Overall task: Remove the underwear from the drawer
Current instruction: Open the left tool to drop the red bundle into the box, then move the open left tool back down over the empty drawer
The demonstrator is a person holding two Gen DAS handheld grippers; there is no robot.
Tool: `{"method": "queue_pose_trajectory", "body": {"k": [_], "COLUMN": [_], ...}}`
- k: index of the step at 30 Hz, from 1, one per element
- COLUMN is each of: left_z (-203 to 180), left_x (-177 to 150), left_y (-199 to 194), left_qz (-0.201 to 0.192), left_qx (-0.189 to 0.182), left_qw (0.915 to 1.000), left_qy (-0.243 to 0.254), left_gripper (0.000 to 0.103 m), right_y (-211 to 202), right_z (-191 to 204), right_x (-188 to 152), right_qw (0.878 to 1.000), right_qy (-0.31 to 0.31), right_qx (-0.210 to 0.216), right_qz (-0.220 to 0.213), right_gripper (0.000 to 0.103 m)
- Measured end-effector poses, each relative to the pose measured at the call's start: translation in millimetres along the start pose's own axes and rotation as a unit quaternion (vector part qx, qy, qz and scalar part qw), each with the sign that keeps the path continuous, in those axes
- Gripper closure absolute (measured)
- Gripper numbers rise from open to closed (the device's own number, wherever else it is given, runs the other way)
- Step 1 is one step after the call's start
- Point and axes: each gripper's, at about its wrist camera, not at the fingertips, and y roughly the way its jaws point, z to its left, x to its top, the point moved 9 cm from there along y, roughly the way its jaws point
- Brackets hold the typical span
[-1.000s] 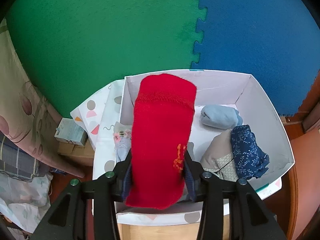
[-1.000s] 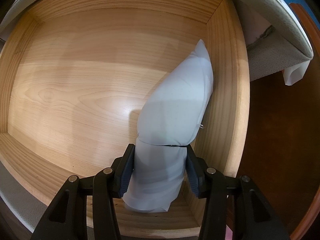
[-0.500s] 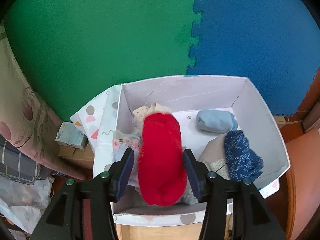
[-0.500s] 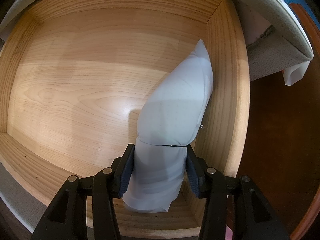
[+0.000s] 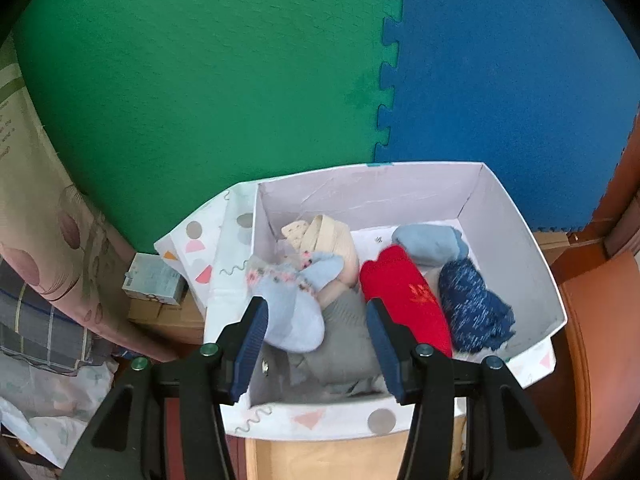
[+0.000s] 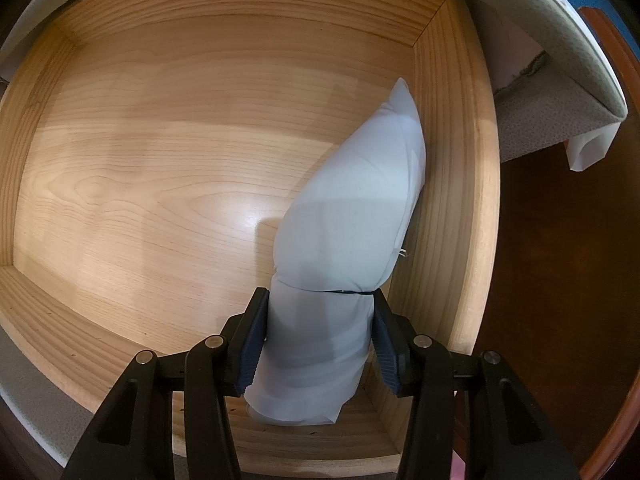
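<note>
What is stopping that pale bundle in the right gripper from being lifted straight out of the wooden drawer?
Nothing visible. The right gripper is closed on the pale blue underwear roll, which lies against the right wall of the drawer. The drawer is open on top, with nothing over or on the roll.

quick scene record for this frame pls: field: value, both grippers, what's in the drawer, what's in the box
left gripper: open, empty, over the white box
right gripper: shut on pale blue roll
drawer: wooden, only the pale blue roll visible, lying against the right wall
box contents: red roll, navy patterned roll, light blue roll, floral pale blue piece, beige pieces, grey piece
floor: green and blue foam mats
</note>
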Motion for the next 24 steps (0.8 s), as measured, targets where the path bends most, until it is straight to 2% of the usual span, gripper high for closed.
{"method": "queue_pose_trajectory", "body": {"k": [6, 19, 24], "left_z": [5, 21, 20], "left_x": [-32, -137, -175], "left_y": [-8, -15, -5], "left_qz": [0.011, 0.006, 0.017], "left_qx": [-0.008, 0.044, 0.048], "left_qw": [0.9999, 0.9989, 0.9987], "left_qy": [0.006, 0.013, -0.004], "left_gripper": [0.051, 0.051, 0.051], "right_y": [0, 0, 0], "right_z": [2, 9, 9], "right_x": [1, 3, 4], "right_qw": [1.000, 1.000, 1.000], "right_qy": [0.002, 0.002, 0.001], "right_qx": [0.000, -0.004, -0.005], "right_qz": [0.001, 0.004, 0.004], "right_gripper": [0.058, 0.057, 0.058]}}
